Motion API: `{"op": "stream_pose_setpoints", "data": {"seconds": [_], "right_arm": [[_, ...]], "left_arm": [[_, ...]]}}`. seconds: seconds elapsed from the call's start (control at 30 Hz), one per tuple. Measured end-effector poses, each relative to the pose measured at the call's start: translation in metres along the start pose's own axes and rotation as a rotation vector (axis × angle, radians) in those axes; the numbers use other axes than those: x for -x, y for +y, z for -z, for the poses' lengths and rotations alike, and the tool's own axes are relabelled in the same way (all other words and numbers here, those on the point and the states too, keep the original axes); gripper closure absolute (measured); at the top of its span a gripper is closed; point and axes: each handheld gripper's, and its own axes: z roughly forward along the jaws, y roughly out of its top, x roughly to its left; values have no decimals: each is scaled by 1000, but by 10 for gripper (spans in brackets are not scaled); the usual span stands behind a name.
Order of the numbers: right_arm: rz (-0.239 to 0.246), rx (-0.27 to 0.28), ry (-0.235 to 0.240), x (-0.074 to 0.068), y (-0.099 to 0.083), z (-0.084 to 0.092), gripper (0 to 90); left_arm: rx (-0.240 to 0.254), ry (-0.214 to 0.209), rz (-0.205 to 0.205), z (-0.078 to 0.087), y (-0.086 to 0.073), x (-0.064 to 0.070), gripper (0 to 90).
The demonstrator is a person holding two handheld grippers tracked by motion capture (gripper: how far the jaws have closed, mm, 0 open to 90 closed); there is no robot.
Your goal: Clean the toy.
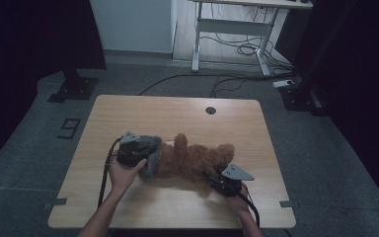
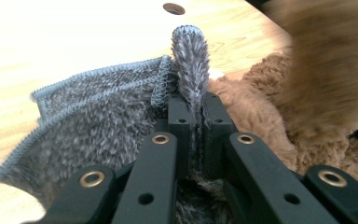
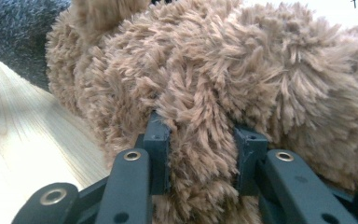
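A brown plush teddy bear (image 1: 192, 158) lies on its back across the middle of the wooden table (image 1: 177, 113). A grey fuzzy cloth (image 1: 150, 150) covers its left end. My left gripper (image 1: 134, 150) is shut on a fold of that grey cloth (image 2: 189, 70), which stands up between the pads. My right gripper (image 1: 216, 181) sits at the bear's right end, shut on a thick tuft of the bear (image 3: 200, 135). The bear's brown fur (image 2: 279, 107) lies just right of the pinched cloth.
A round cable hole (image 1: 210, 110) is in the table's far edge. Behind the table stand a white desk frame (image 1: 232, 29) and loose cables (image 1: 246, 49) on the floor. Black stands (image 1: 71, 86) flank the table.
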Motion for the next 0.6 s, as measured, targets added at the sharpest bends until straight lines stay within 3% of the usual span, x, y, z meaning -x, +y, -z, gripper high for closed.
{"op": "stream_pose_setpoints", "data": {"seconds": [0.13,0.3,0.47,0.6], "right_arm": [[-10,0,-4,1,0,0,650],[-9,0,-3,2,0,0,649],[-6,3,-2,2,0,0,649],[-8,2,-1,1,0,0,648]], "left_arm": [[24,-34,-36,2,16,18,842],[52,-111,-126,-5,48,64,840],[51,-197,-189,-29,76,114,838],[10,-246,-253,-65,86,158,837]]}}
